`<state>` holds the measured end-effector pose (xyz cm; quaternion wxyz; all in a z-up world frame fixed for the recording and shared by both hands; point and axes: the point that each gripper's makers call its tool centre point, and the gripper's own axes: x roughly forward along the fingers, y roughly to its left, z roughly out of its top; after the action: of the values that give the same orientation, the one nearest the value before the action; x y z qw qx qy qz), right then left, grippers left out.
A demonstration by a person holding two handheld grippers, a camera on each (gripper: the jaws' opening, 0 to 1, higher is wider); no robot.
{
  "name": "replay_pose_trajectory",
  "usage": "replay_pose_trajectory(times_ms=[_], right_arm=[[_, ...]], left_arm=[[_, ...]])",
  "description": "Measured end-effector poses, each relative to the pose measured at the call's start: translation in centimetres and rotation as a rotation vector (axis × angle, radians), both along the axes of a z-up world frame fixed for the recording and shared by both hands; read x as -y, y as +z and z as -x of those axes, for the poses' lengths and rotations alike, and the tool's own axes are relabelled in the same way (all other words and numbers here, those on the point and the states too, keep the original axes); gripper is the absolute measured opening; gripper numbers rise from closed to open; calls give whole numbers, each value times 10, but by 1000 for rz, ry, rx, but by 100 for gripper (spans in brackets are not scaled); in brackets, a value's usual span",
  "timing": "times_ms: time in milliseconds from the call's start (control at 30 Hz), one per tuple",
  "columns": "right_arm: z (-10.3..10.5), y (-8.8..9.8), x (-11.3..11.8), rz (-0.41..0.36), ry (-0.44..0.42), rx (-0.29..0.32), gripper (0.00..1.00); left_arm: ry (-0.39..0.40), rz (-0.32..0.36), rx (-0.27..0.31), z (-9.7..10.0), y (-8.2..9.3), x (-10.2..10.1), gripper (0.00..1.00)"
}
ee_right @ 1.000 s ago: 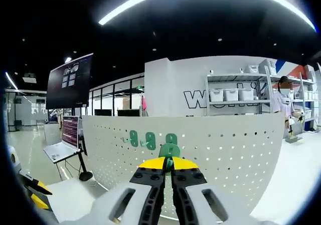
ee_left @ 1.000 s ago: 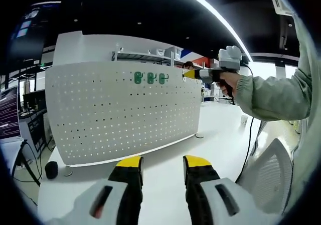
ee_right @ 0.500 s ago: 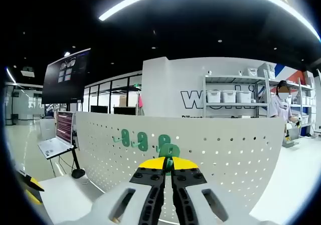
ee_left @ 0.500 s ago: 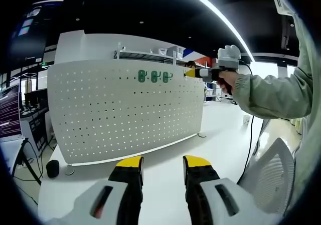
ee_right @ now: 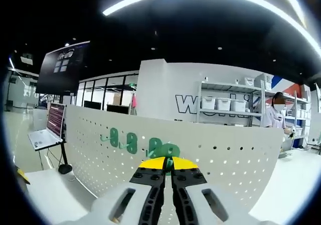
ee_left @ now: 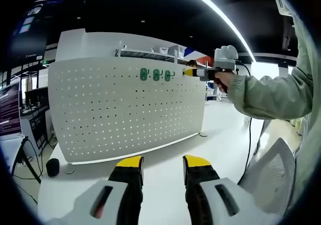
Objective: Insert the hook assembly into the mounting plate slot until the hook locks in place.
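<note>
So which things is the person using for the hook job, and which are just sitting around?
For the job:
- right claw, shut on a green hook
- white pegboard
- green hooks already on it

Just lying about:
- left claw, open and holding nothing
- laptop
- shelves with bins
- white chair
</note>
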<state>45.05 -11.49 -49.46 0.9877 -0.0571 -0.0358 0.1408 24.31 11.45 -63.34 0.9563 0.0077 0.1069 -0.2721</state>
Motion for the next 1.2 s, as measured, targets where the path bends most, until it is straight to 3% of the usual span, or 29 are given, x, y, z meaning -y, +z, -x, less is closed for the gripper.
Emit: replay_pose_trajectory(times_ms=[200, 1200], right_arm=[[-10, 1, 4, 48, -35, 29, 1], [-34, -3, 7, 58, -99, 60, 2]], left_arm=[[0, 1, -9, -1, -2, -1, 33], [12, 4, -17, -12, -5, -8, 32]])
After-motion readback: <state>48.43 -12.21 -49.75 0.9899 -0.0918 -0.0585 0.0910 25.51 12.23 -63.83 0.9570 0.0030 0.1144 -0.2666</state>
